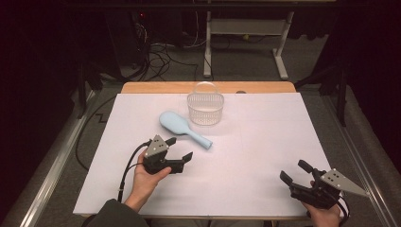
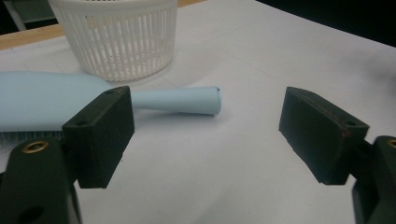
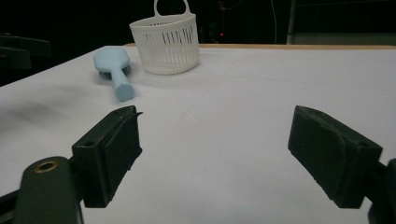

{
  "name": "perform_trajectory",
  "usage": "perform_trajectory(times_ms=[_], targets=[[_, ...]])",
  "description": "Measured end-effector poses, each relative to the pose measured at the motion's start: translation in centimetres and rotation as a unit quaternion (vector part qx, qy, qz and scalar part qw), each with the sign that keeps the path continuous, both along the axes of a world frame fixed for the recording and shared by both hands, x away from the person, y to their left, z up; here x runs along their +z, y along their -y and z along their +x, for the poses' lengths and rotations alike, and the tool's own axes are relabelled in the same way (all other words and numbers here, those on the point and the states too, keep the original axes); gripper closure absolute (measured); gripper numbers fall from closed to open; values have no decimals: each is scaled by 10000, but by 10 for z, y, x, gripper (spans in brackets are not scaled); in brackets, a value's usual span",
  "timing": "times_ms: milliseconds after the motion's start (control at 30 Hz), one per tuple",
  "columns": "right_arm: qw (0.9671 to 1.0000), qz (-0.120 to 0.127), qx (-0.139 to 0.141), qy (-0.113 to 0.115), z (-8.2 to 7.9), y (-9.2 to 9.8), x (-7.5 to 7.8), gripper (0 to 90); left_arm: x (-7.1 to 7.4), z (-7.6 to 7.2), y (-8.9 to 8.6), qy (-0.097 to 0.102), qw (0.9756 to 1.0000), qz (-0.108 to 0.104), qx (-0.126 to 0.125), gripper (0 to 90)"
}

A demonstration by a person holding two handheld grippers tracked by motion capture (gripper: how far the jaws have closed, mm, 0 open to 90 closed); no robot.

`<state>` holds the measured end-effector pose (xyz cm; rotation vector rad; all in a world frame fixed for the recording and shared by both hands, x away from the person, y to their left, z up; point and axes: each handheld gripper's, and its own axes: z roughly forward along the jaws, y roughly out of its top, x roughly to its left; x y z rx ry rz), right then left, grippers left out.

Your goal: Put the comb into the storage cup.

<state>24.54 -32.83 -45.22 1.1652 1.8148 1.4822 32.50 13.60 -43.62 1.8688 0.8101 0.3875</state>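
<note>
A light blue hairbrush (image 1: pixel 182 128) lies bristles down on the white table cover, its handle end (image 2: pixel 205 100) pointing to the front right. Behind it stands a white slotted basket (image 1: pixel 204 107) with an upright handle. My left gripper (image 1: pixel 179 148) is open, just in front of the brush handle, with nothing between its jaws; the left gripper view has the handle a little beyond its pads (image 2: pixel 105 135). My right gripper (image 1: pixel 295 171) is open and empty at the front right, far from the brush (image 3: pixel 115 68) and the basket (image 3: pixel 166 44).
The white cover (image 1: pixel 265 142) leaves a strip of wooden tabletop (image 1: pixel 156 87) bare at the far edge. Beyond the table are cables on the floor and a white desk frame (image 1: pixel 246 28). Metal rails run along both sides of the table.
</note>
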Motion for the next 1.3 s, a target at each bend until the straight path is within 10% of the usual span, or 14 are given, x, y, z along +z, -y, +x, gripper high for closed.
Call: perform_trajectory(times_ms=[1300], targets=[[10000,39,25,11,0,1,0,176,11,33,34,-110,9996,208,-143,205]])
